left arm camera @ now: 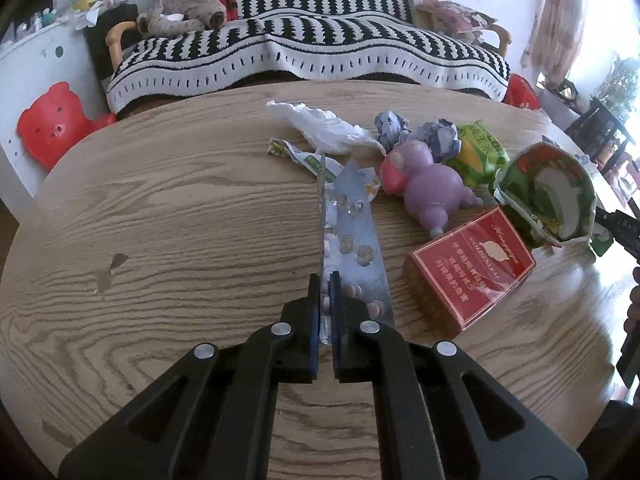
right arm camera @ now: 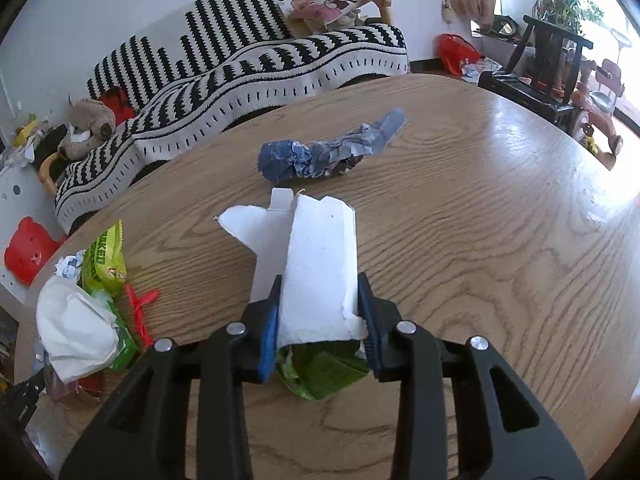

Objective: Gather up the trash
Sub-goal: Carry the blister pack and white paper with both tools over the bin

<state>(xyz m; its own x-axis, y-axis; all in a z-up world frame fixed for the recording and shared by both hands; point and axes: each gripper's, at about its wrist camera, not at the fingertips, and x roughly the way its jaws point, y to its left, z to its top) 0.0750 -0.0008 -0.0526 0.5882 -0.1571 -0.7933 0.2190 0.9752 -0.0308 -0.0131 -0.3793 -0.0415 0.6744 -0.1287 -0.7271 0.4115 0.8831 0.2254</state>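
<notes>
Behind the round wooden table (left arm camera: 160,208) we see a sofa under a black-and-white striped blanket (left arm camera: 312,44), with a stuffed toy (left arm camera: 180,8) at one end.

Our left gripper (left arm camera: 326,284) has its jaws nearly together, pinched on a silver pill strip (left arm camera: 352,236) that sticks out ahead of the fingers, above the table. Taking the red box (left arm camera: 472,268) on the table as our landmark: the pill strip is just to its left, a purple toy pig (left arm camera: 428,184) lies just beyond it, and a green and white torn carton (left arm camera: 548,192) hangs at its far right, held by a dark gripper tip at the frame edge. Beyond the pig we see two crumpled grey-blue paper balls (left arm camera: 416,132), a yellow-green snack bag (left arm camera: 480,148) and a white tissue (left arm camera: 320,124); a torn wrapper (left arm camera: 304,156) lies left of the pig.

Our right gripper (right arm camera: 320,316) is partly closed around that same carton (right arm camera: 320,264), its white inside facing up and its green print showing below the fingers. Ahead of it on the table lies a crumpled blue paper roll (right arm camera: 320,156). Far to its left sit a white tissue wad (right arm camera: 76,320), a green snack wrapper (right arm camera: 106,260) and a red scrap (right arm camera: 138,308).
</notes>
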